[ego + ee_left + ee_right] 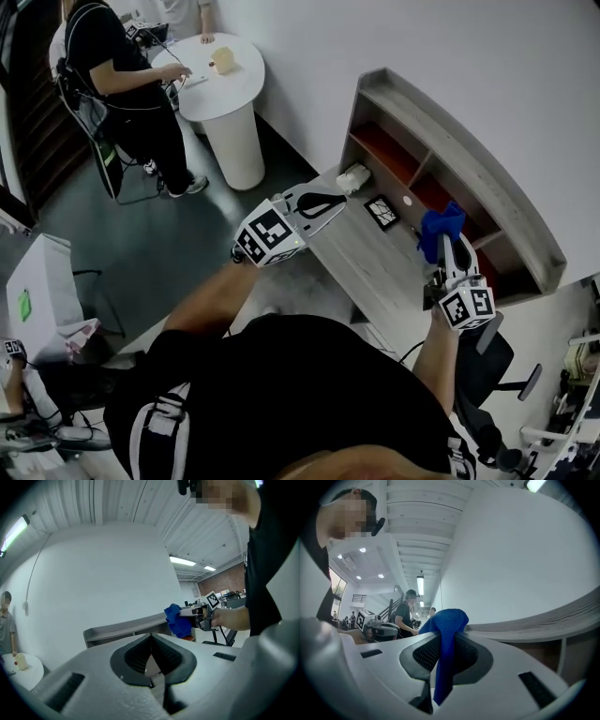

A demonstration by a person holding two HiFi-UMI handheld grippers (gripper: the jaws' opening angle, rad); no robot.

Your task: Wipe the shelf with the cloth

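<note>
Although the blue fabric cloth (449, 620) is clamped between the closed jaws of the right gripper (446, 641), no contact with the grey wood-grain shelf unit with reddish-brown compartments (441, 141) can be made out.

- **Cloth:** it is bunched, with a tail hanging below the jaws. It is held above the right half of the grey wood-grain desk (375, 258), just in front of the shelf unit's lower compartments.
- **Left gripper (336, 200):** the jaws are together on nothing. It is raised near the desk's left front edge, well apart from the cloth.
- **Desk, left end:** a small crumpled white object (353, 176) is found at the back corner against the shelf unit. A black-and-white patterned square (382, 211) lies nearer the middle of the desk.

**Status:** the pick-up is judged done. Wiping is judged not yet under way, so the top board, the dividers and the compartment floors are all still to be covered. The two desk items may have to be skirted.
</note>
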